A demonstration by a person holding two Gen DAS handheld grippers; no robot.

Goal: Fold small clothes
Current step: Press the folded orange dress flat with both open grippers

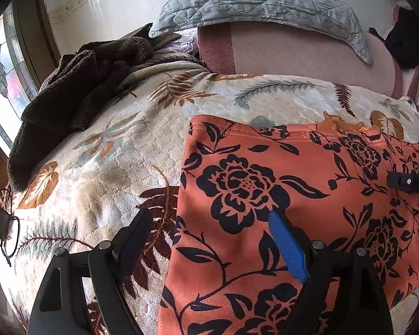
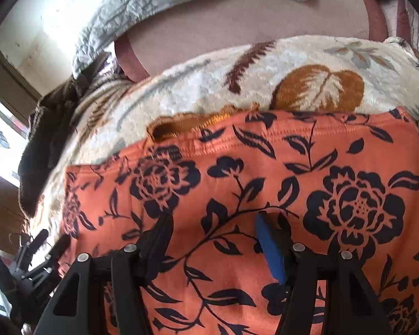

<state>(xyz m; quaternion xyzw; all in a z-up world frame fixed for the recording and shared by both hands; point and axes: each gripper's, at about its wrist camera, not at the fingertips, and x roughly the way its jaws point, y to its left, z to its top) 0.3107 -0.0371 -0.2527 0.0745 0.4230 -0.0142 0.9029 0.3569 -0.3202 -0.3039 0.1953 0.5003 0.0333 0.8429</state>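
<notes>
An orange garment with black flower print (image 1: 293,195) lies flat on a cream leaf-patterned blanket (image 1: 111,153). My left gripper (image 1: 209,217) is open and straddles the garment's left edge, one finger over the blanket, the blue-padded finger over the cloth. My right gripper (image 2: 212,220) is open and empty just above the middle of the garment (image 2: 265,173), below its stitched hem. The tip of the right gripper shows at the right edge of the left wrist view (image 1: 410,182). The left gripper shows at the lower left of the right wrist view (image 2: 36,251).
A dark brown fleece (image 1: 78,89) lies bunched at the blanket's far left. A grey quilted pillow (image 1: 259,2) rests on a pink cushion (image 1: 307,53) behind. A small black device with a cable (image 1: 0,223) sits at the left edge. A window (image 1: 2,69) is on the left.
</notes>
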